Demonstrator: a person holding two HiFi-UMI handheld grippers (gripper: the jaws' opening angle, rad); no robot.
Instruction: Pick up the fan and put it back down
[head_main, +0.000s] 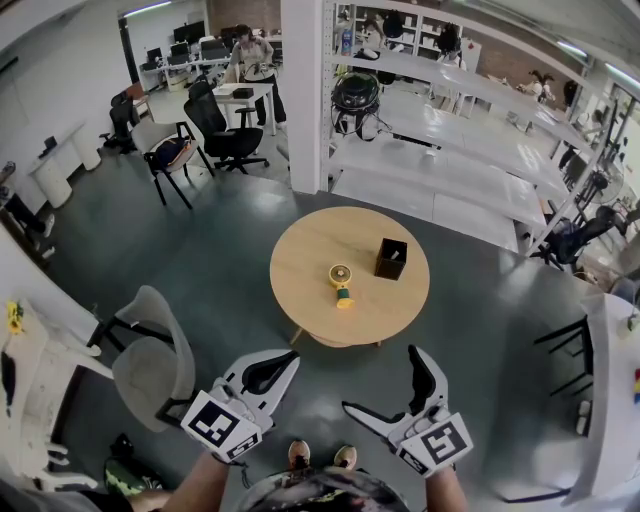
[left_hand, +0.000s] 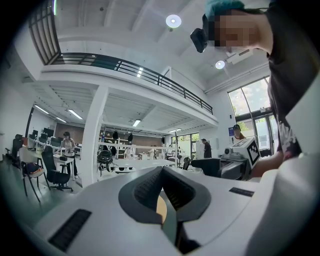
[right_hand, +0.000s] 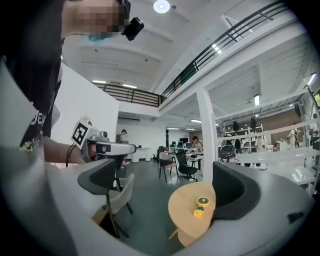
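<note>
A small yellow fan (head_main: 341, 284) lies on the round wooden table (head_main: 310, 250), beside a black box (head_main: 391, 258). Both grippers hang well short of the table, over the grey floor, far from the fan. My left gripper (head_main: 284, 363) has its jaws closed together with nothing between them; its own view shows the dark pads (left_hand: 150, 187) meeting and a sliver of the table (left_hand: 159, 209) behind. My right gripper (head_main: 390, 392) stands wide open and empty. In the right gripper view the fan (right_hand: 201, 205) on the table (right_hand: 185, 207) shows between its spread pads (right_hand: 235, 192), and the left gripper (right_hand: 102, 148) is at the left.
A grey chair (head_main: 152, 366) stands left of the grippers. A white pillar (head_main: 304, 90) and long white shelves (head_main: 450, 170) rise behind the table. Black office chairs (head_main: 228, 130) and a person (head_main: 250, 55) at desks are at the back. My shoes (head_main: 320, 457) show below.
</note>
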